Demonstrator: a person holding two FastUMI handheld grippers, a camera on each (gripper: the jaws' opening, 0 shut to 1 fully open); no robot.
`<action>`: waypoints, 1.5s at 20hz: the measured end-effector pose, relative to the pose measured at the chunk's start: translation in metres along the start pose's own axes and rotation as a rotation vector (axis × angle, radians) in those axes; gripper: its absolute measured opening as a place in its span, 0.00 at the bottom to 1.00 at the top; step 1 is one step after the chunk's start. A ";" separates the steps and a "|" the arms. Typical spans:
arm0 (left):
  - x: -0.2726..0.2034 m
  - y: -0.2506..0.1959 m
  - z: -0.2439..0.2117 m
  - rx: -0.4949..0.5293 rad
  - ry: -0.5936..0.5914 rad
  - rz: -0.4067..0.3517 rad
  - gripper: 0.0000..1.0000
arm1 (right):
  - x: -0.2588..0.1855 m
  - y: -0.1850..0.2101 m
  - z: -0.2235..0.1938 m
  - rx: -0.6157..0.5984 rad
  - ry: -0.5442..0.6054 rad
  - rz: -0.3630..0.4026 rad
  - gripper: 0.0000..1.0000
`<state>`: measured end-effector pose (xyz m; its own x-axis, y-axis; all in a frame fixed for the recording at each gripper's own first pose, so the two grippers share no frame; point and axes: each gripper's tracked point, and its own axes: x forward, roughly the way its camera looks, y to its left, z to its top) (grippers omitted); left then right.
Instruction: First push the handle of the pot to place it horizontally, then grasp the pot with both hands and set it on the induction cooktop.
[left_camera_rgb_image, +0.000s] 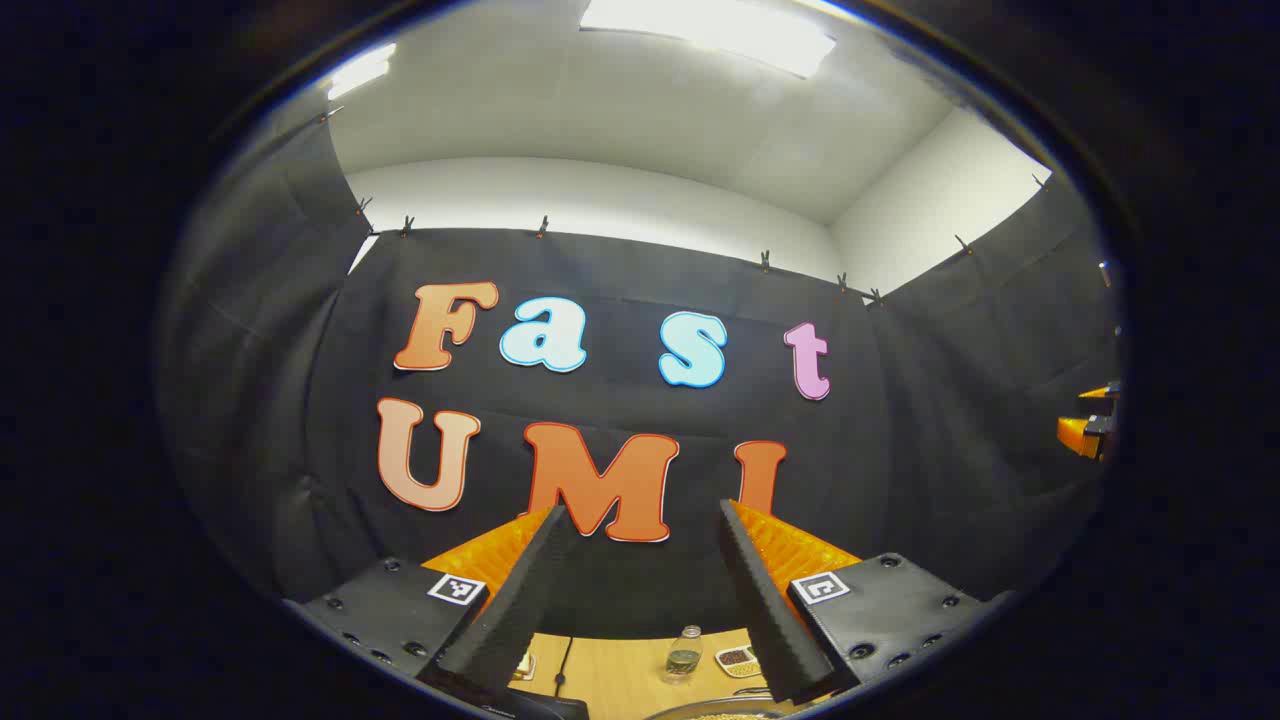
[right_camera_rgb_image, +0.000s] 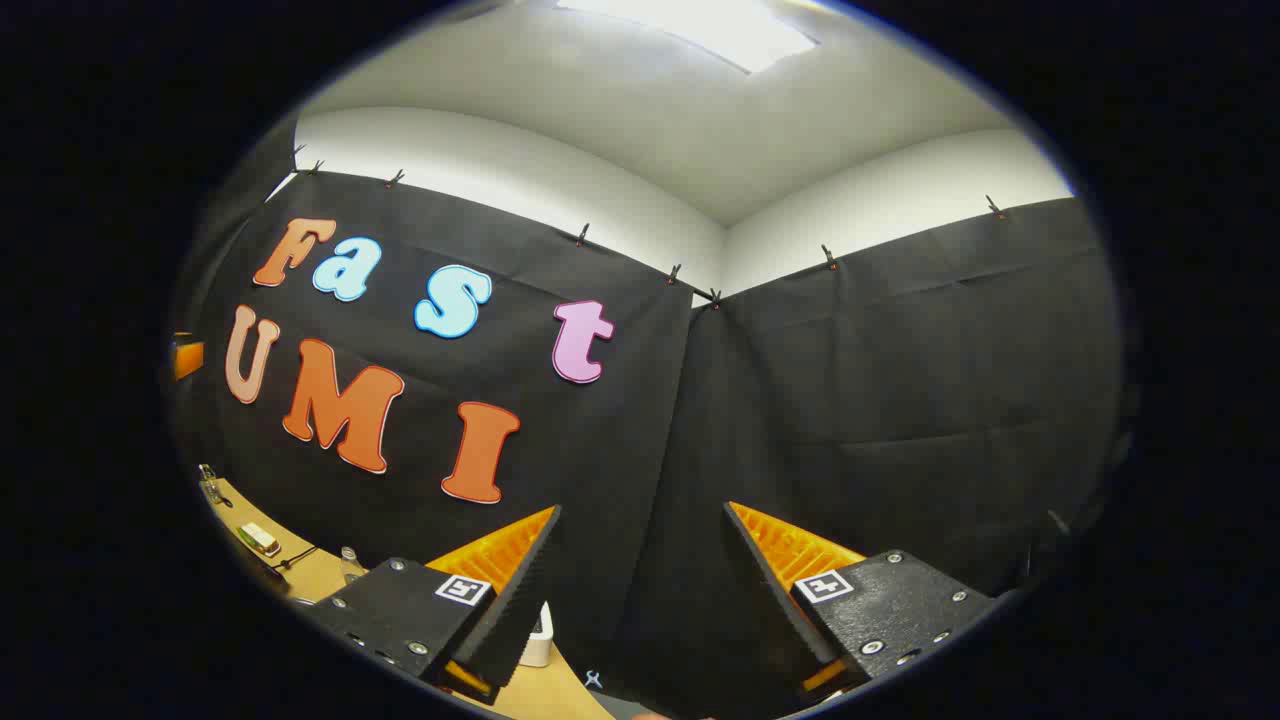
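Fingers of my left gripper are gaping wide, holding nothing; I'm glimpsing a rim, possibly the pot, below them. Right gripper is likewise spread, empty. I'm expecting heavy, slick metal; gripping opposite rims seems safest.

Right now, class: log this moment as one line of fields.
left gripper: open, raised, holding nothing | right gripper: open, raised, holding nothing | table: small bottle standing | pot: untouched
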<state>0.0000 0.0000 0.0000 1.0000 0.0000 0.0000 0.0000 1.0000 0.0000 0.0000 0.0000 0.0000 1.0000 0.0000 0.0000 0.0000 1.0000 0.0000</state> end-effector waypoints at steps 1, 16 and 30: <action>0.001 -0.004 0.001 -0.017 -0.002 0.002 0.96 | 0.002 -0.008 -0.003 0.003 0.003 -0.008 0.95; -0.006 -0.002 0.001 0.022 0.003 0.070 0.97 | 0.011 -0.018 -0.022 0.038 0.004 0.008 0.95; -0.005 -0.012 -0.060 0.131 0.170 0.075 0.38 | 0.016 -0.023 -0.039 0.030 0.033 0.002 0.95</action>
<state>-0.0053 -0.0124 -0.0599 0.9828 0.0851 -0.1636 -0.0629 0.9887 0.1362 0.0163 -0.0230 -0.0386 0.9995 0.0029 -0.0325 -0.0020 0.9996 0.0298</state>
